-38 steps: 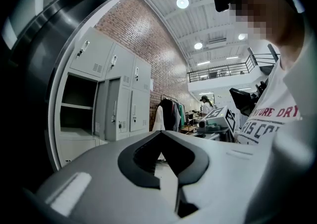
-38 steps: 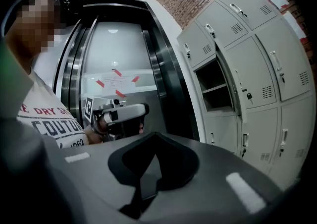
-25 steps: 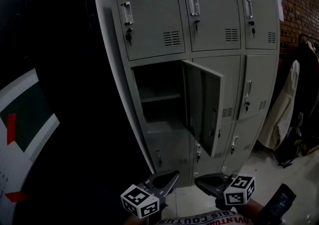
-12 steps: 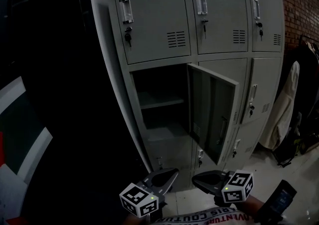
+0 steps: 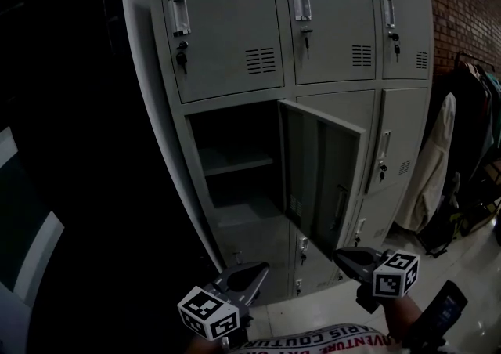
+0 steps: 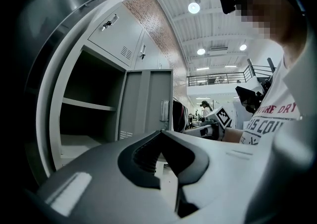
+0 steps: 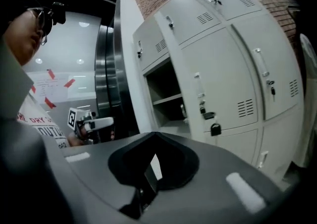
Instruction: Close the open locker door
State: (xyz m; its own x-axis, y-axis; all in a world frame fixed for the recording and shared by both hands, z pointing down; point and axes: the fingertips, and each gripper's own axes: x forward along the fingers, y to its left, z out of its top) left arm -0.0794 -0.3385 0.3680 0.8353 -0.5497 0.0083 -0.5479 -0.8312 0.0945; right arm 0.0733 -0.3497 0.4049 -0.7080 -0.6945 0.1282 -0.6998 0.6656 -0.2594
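Fingers of the left gripper (image 5: 261, 269) and right gripper (image 5: 344, 255) are together, empty, low before the grey steel locker cabinet (image 5: 174, 121), whose middle-row left door (image 5: 321, 180) stands open; the right gripper has risen toward it, contact pending.

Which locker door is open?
The middle-row door in the left column: it swings out, showing a shelf inside. Every other door on the locker sits flat and shut.

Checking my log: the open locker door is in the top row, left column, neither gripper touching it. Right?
Wrong row: the head view shows the open locker door in the middle row, left column. The left gripper and right gripper are not touching it.
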